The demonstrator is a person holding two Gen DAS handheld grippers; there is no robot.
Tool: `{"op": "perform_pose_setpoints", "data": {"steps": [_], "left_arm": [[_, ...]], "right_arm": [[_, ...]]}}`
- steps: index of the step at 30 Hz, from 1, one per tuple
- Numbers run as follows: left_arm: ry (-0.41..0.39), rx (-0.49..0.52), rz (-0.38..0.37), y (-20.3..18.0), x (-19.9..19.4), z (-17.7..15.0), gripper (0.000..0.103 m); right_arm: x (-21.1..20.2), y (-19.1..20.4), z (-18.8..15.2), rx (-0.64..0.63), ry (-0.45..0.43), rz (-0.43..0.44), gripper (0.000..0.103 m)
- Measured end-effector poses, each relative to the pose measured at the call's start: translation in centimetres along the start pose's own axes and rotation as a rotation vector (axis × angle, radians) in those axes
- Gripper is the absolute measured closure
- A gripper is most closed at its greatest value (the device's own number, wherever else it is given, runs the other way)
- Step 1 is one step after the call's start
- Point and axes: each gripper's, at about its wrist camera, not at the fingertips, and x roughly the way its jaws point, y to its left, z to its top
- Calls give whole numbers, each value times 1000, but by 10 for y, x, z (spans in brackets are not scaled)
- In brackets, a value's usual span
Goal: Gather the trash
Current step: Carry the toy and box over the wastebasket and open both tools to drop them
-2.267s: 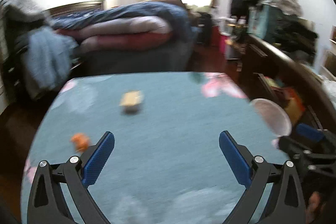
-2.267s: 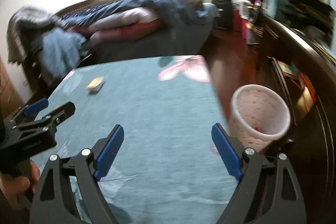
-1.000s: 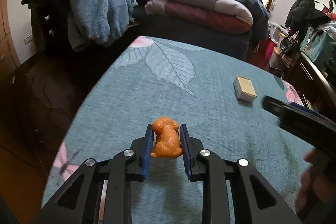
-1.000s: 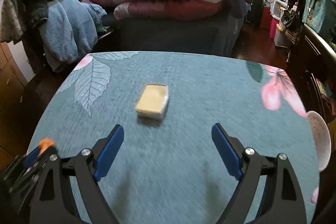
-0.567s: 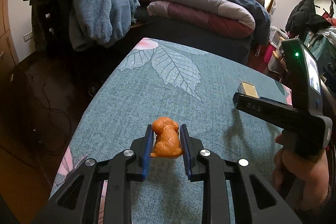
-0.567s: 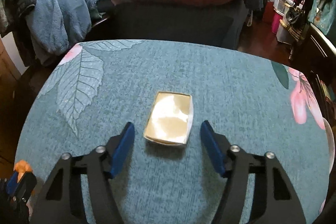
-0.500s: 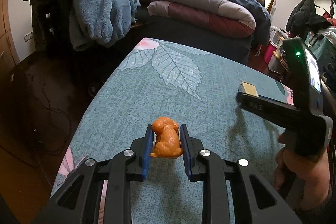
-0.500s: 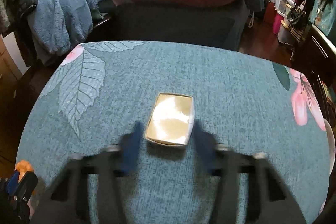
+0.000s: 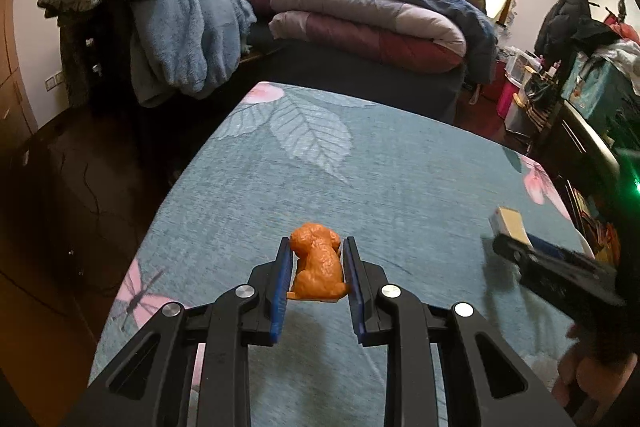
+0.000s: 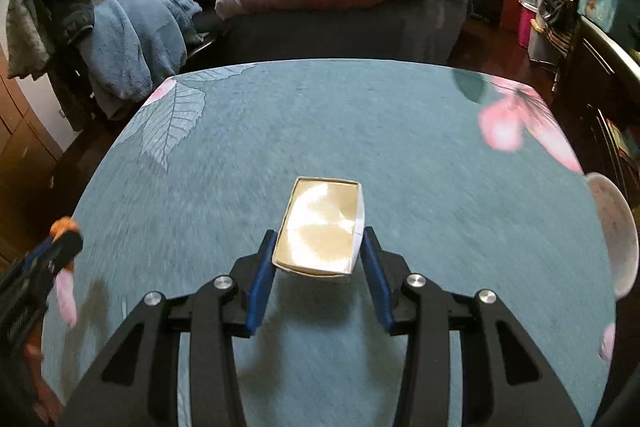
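Left gripper (image 9: 316,267): black plastic arms, triangular cutouts, silver round screws, blue ribbed pads (image 9: 280,291). Right gripper (image 10: 318,267): same black build, silver screws, blue pads. Green indicator light on right unit's body, seen from left view.

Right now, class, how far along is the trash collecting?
Done: nothing visibly binned yet. In hand: left tool grips the orange figurine; right tool grips the small box. Left: carry both to the pink bin at the table's edge.
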Motion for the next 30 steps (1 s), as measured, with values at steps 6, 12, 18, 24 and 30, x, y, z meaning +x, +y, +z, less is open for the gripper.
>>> {"op": "perform_pose_setpoints", "data": {"steps": [6,12,18,24,30], "left_arm": [[-6,50,-21,-36,-14,-6,77],[-12,110,-39,-77,-20,-10,77],[-19,182,-67,-128,-23,-14,77],[-19,244,-88,-173,-22,-18,77],[-24,294,-94,-208,-22,-21,77]], "right_arm": [[-43,-31,-32,21,-46,-4,60],[-73,-65,-54,48,-76,-15,60],[-96,-103,-69,81,-114,-40,60],[-110,-139,-80,116,-135,-61,60],[-117,-165,-88,143,-146,-62,60]]}}
